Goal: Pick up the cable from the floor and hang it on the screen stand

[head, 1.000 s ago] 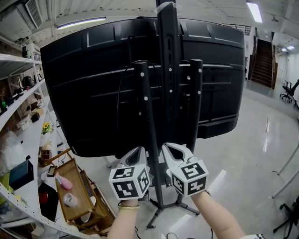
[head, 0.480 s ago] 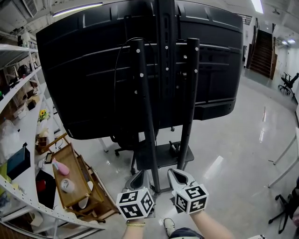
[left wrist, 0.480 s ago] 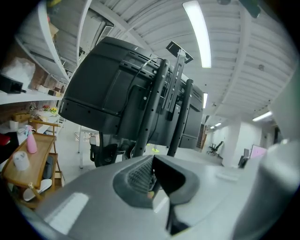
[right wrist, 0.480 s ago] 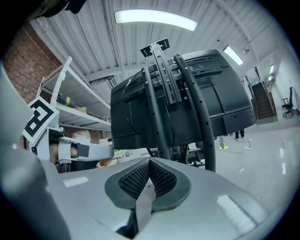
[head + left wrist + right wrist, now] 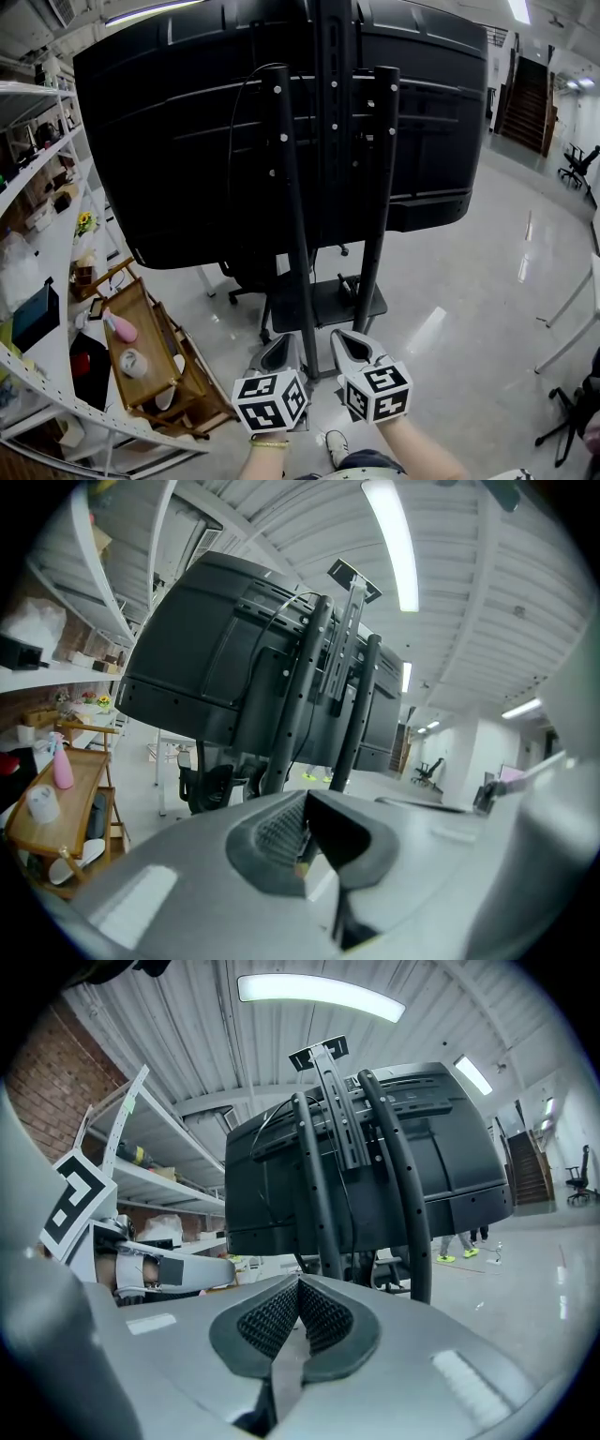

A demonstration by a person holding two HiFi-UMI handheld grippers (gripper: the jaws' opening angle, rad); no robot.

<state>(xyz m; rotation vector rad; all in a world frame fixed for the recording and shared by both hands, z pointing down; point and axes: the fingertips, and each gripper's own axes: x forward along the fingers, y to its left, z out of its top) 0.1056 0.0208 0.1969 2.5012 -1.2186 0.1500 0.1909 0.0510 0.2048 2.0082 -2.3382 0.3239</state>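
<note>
Wooden cart beside shelf; staircase far right.

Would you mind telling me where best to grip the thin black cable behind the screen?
Probably grip the cable on its vertical run, left of the stand's left upright, coming from this rear side; there it stands apart from the pole.

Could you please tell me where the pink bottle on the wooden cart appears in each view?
Head view: pink bottle, lower left, on the wooden cart.
Left gripper view: far left, below the middle, on that cart.
Right gripper view: not in it.
Shared landmark: the screen stand, central in all three.
</note>
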